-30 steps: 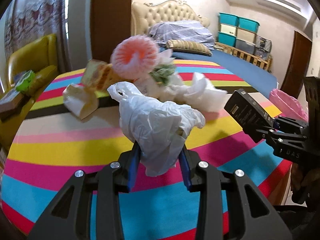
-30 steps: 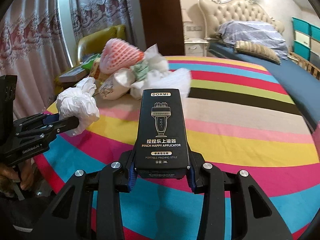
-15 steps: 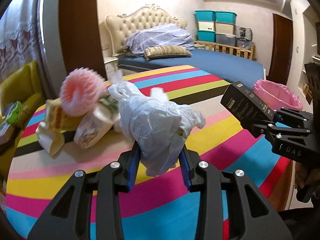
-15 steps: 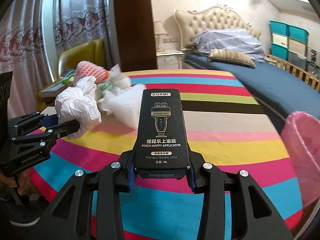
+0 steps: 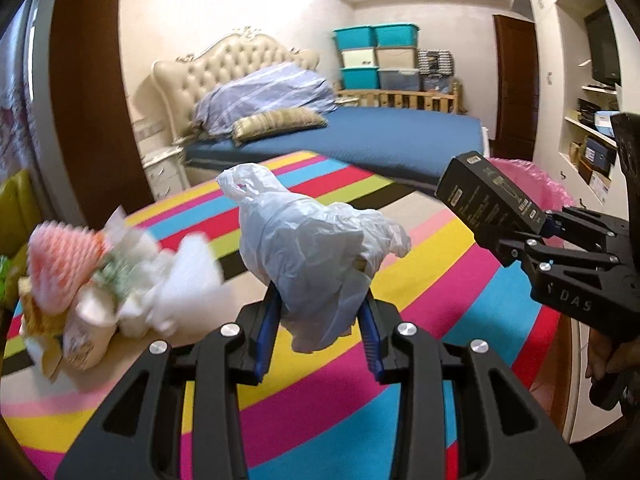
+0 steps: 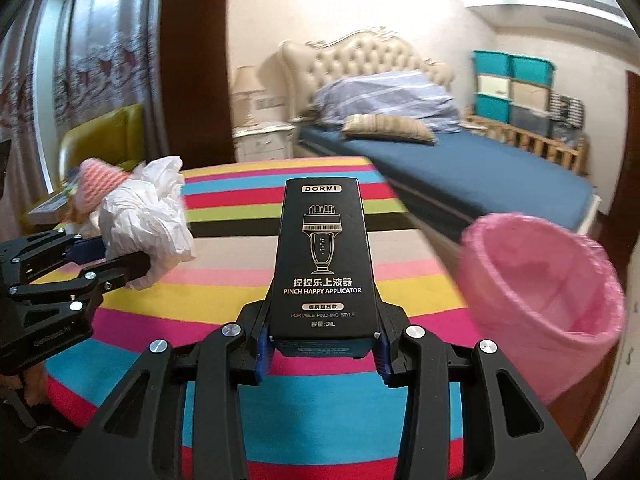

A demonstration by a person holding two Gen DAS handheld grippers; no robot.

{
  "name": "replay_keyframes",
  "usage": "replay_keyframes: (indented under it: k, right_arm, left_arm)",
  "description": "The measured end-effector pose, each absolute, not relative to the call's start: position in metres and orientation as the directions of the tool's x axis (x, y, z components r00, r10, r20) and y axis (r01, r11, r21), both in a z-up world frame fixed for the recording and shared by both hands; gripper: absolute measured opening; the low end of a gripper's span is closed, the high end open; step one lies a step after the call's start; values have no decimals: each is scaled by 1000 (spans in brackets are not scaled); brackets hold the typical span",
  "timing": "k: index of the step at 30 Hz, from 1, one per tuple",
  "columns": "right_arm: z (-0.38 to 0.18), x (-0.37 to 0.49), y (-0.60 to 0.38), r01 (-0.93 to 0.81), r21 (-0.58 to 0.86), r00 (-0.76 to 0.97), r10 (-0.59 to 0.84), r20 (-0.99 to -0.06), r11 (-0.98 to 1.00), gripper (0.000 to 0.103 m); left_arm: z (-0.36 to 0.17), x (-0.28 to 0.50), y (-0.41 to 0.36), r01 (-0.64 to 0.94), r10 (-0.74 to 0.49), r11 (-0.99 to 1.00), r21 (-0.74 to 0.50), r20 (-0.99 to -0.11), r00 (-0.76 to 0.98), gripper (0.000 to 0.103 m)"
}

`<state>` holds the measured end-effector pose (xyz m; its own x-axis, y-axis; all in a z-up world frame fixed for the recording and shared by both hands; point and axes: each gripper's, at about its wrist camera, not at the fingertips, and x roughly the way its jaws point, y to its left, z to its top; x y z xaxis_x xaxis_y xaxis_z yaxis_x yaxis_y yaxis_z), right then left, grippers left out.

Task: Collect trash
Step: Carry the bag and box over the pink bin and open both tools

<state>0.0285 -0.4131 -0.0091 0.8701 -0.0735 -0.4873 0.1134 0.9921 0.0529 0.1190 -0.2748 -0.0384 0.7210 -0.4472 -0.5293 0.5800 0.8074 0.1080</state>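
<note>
Basically both loads ride raised above the striped table (image 6: pixel 320 216), likely for carrying to the pink-lined bin (image 6: pixel 540 304) at 3 o'clock in the right view. Left gripper (image 5: pixel 318 330) pinches a crumpled white bag (image 5: pixel 316 248); right gripper (image 6: pixel 322 352) clamps a black box (image 6: pixel 324 256) upright. Since a second ago: views swung rightward, remaining trash pile (image 5: pixel 100 280) slid to 9 o'clock, bin entered frame.

trash pile (image 5: pixel 100 280) motion-blurred, pink bin (image 6: pixel 552 300) cut by right edge, box base (image 6: pixel 324 346) hidden behind claw pads
</note>
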Motion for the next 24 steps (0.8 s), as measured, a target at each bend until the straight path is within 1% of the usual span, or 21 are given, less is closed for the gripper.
replay_keyframes:
  k: [8, 17, 24]
  right_arm:
    - [-9, 10, -476, 266, 57, 861, -210, -463, 962, 39]
    - [-19, 2, -562, 419, 44, 803, -348, -484, 907, 39]
    - [-31, 3, -619, 454, 75, 785, -359, -506, 888, 39]
  left_arm:
    - [-33, 124, -343, 656, -534, 753, 61, -526, 662, 36]
    - [-29, 134, -441, 754, -633, 657, 4, -539, 555, 36]
    - [-28, 148, -518, 827, -697, 561, -25, -554, 456, 37]
